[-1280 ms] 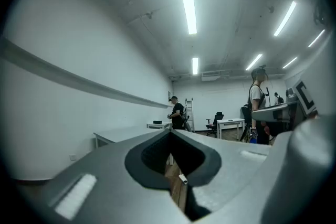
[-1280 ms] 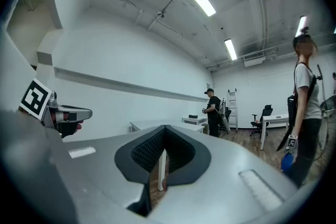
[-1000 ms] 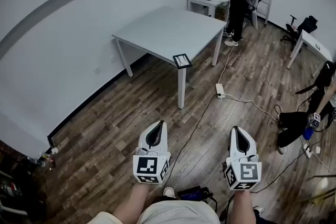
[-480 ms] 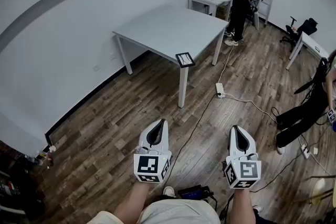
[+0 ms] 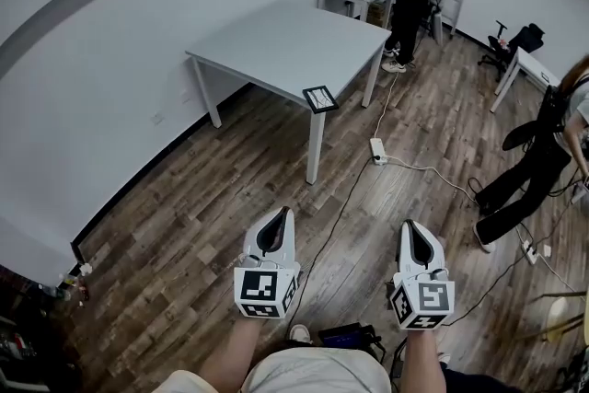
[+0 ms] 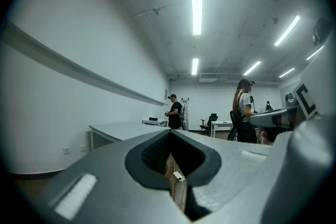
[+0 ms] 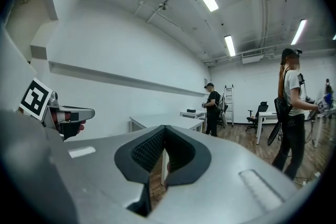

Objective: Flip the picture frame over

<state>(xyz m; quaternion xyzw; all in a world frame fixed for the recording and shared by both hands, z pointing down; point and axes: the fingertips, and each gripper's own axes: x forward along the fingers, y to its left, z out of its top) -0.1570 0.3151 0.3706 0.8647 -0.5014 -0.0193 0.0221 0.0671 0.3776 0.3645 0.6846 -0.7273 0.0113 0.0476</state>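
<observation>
Left gripper (image 5: 277, 214) and right gripper (image 5: 411, 226), both clenched empty, hover well apart from the small dark-rimmed picture frame (image 5: 319, 98) at a corner of the grey table (image 5: 276, 37).

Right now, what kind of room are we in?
Probably an office or lab workroom. There is a big white table, a black office chair by another desk, and a power strip with cables on the wooden floor.

A picture frame (image 5: 319, 98) lies on the table's (image 5: 276, 37) near corner; left gripper (image 5: 279, 216) and right gripper (image 5: 411, 227) hover well short of it.
</observation>
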